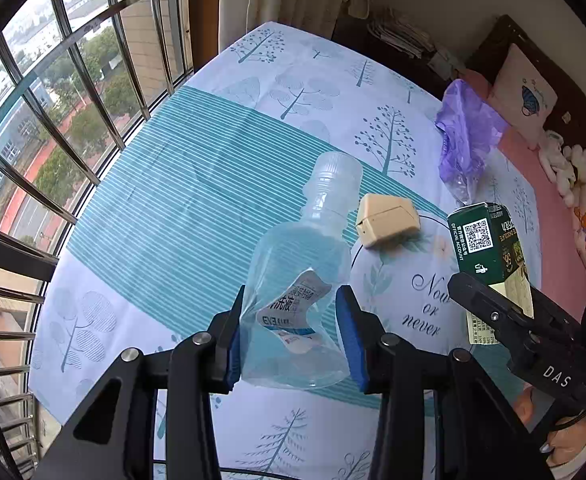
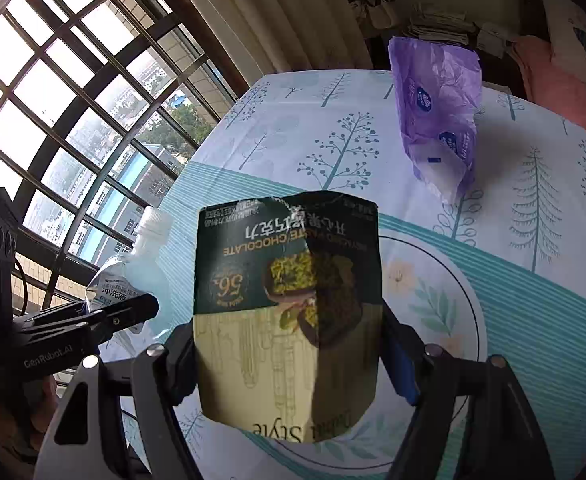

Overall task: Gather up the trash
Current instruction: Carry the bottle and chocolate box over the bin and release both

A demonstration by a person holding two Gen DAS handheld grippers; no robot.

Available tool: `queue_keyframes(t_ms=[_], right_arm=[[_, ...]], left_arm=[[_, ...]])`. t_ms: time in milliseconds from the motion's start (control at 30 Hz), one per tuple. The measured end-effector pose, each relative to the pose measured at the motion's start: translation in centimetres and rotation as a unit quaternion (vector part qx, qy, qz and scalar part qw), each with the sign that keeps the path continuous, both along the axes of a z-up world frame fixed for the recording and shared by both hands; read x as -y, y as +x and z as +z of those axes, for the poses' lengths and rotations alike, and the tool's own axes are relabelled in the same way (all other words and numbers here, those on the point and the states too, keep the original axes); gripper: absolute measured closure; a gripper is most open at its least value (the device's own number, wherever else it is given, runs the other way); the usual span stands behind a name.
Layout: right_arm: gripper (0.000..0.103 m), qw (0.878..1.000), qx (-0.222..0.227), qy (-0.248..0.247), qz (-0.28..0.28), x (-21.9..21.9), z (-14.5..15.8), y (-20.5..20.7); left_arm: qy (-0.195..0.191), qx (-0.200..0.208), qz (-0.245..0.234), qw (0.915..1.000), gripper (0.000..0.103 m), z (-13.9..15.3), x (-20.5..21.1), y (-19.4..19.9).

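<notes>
Clear, thin plastic bottle (image 1: 305, 280), light and crushable, sits pinched low on its body by the left gripper (image 1: 293, 332), lifted above the bedspread (image 1: 213, 160). Beside it, the right gripper (image 2: 289, 356) clamps a stiff chocolate box (image 2: 289, 300).

A: The crushed clear plastic bottle (image 1: 301, 264) has a white label with blue print and a frosted cap.

B: The chocolate carton (image 2: 289, 304) is dark green above, pale yellow below.

A: The bedsheet (image 1: 197, 200) mixes teal stripes with grey-blue trees on white.

B: The crinkled plastic bag (image 2: 439, 116) is purple; the small box (image 1: 387, 220) is cream.
</notes>
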State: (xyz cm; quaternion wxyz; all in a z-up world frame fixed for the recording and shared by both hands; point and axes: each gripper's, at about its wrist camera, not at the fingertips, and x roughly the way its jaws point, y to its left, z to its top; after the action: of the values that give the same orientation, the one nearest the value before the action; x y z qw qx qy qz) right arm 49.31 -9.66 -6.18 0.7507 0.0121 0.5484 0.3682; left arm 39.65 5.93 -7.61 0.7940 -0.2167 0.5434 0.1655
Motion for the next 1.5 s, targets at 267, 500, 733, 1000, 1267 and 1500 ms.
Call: queue_keyframes(t_ms=[267,500,733,1000,1267,1500], right_arm=[[0.028,0.997,0.016,0.009,-0.079,1.9,4.0,-10.5],[0.028,0.985,0.023,0.028,-0.166,2.8,6.5,-21.3],[0.028,0.98,0.002,0.017,-0.197,2.4,6.2,-29.5],[0.028,0.981,-0.03,-0.01,-0.193,3.2,4.1,-35.5],[0.028,0.977,-0.075,-0.031,-0.197,5.7,-1.1,-39.6],[0.028,0.967,-0.136,-0.054,-0.207,8.1,-9.0,-43.6]], left_arm=[[0.008,0.039,-0.073,0.9965,0.063,3.9,0.0,-9.0],[0.023,0.075,-0.161,0.9839,0.063,6.8,-0.4,-17.7],[0.041,0.075,-0.225,0.9707,0.063,7.8,-0.1,-24.9],[0.039,0.055,-0.256,0.9644,0.063,6.2,2.0,-30.1],[0.015,0.016,-0.249,0.9681,0.063,1.4,5.2,-34.0],[-0.006,-0.028,-0.241,0.9702,0.063,-6.1,8.7,-37.6]])
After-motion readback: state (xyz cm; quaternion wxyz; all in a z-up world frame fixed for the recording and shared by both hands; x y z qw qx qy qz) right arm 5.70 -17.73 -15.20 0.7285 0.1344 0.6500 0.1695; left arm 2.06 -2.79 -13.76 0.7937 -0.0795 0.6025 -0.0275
